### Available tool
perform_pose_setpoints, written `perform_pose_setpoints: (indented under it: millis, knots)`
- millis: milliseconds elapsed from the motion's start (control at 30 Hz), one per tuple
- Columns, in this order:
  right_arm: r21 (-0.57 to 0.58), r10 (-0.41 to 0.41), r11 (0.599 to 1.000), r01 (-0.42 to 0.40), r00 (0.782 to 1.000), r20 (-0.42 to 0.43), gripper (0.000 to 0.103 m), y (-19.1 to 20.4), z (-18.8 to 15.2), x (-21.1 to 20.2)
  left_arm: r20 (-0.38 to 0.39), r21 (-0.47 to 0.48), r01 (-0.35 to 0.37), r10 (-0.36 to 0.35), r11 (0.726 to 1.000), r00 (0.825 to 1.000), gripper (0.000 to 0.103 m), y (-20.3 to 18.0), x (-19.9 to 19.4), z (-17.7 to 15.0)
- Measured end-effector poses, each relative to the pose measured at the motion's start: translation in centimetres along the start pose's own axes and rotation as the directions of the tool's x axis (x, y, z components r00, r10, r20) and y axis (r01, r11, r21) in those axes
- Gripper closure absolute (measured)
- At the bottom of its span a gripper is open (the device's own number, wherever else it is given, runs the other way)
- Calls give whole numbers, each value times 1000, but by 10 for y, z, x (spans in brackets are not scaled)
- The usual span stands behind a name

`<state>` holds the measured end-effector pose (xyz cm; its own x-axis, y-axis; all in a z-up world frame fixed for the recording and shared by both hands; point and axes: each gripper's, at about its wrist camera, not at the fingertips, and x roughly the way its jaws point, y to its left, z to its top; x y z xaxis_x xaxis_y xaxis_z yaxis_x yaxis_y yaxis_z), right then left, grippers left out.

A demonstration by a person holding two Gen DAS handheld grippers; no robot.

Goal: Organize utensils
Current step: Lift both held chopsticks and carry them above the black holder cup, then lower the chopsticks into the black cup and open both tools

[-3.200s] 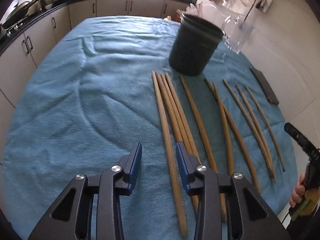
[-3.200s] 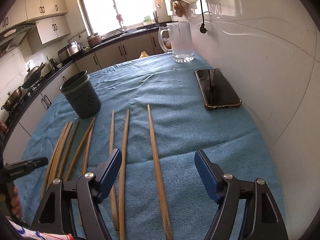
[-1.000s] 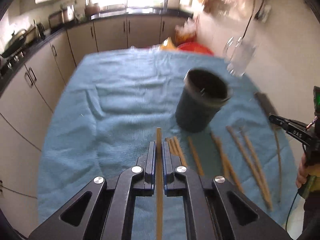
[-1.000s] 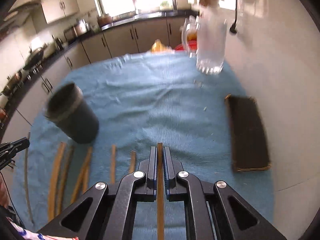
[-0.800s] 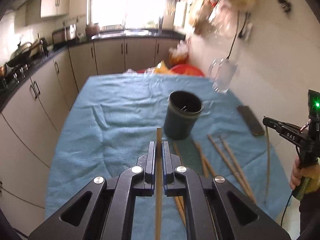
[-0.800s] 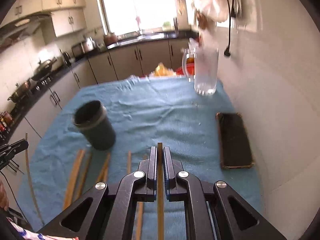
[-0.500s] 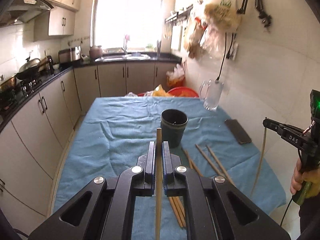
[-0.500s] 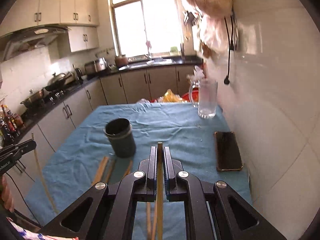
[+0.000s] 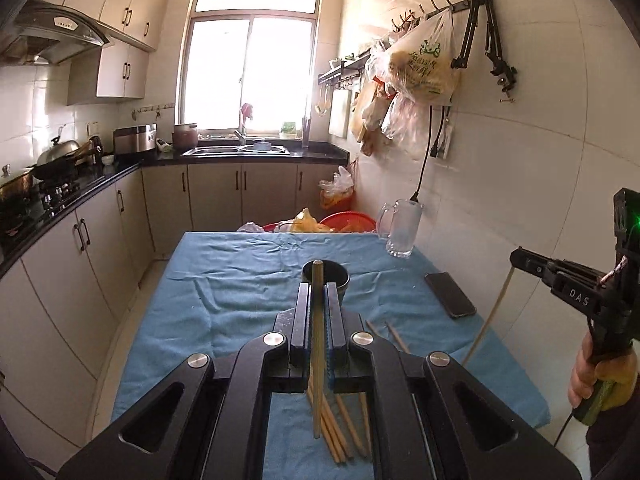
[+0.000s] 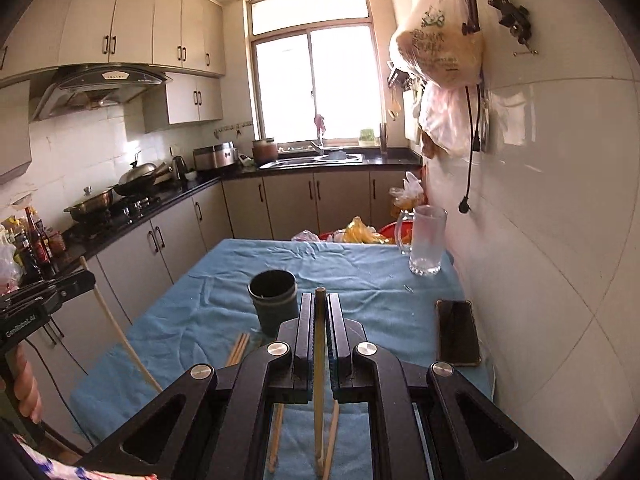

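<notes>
Jaws of left gripper [image 9: 318, 308] and right gripper [image 10: 319, 316] each clamped on a forward-pointing chopstick [image 9: 317, 344].

place: home kitchen
cabinets: cream wall and base units [image 9: 120, 240], black countertop [image 10: 160, 196]
cooking: range hood [image 10: 108, 84], wok on gas hob [image 10: 136, 184], rice cooker [image 9: 134, 138]
sink: under window [image 9: 236, 150]
wall: white tiles, hook rail with hanging food bags [image 9: 420, 64]
table: blue cloth [image 9: 240, 272], far edge near red basin [image 9: 348, 220]
</notes>
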<state>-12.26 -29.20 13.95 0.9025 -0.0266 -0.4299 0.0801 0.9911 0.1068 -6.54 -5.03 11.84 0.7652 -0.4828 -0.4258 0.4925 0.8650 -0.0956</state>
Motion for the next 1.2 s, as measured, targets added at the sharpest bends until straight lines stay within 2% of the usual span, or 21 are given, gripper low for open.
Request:
perform_pose_setpoints:
  millis: [200,433,700,933,1033,1200]
  knots:
    - [-19,32,999,-32,999,8,97,7,20,20,13,-6,-5,5,1000,1000,98,5,19,26]
    - [-25,70,997,-69,997,39,97,14,54,47,12,-67,13,-12,998,1000,98,22,51,66]
    - [34,126,991,-130,986,109,97,14,112,85,67,-70,24,-20,997,998,98,23,85,124]
    - [87,110,989,-122,986,126,97,15,133,134,68,-49,8,-4,999,998,98,10,136,157]
    - [99,104,989,-112,991,88,97,13,130,161,40,-38,-4,5,999,999,98,6,165,157]
    - [133,111,985,-111,994,7,97,6,113,198,-73,-54,-10,6,998,997,98,11,215,141]
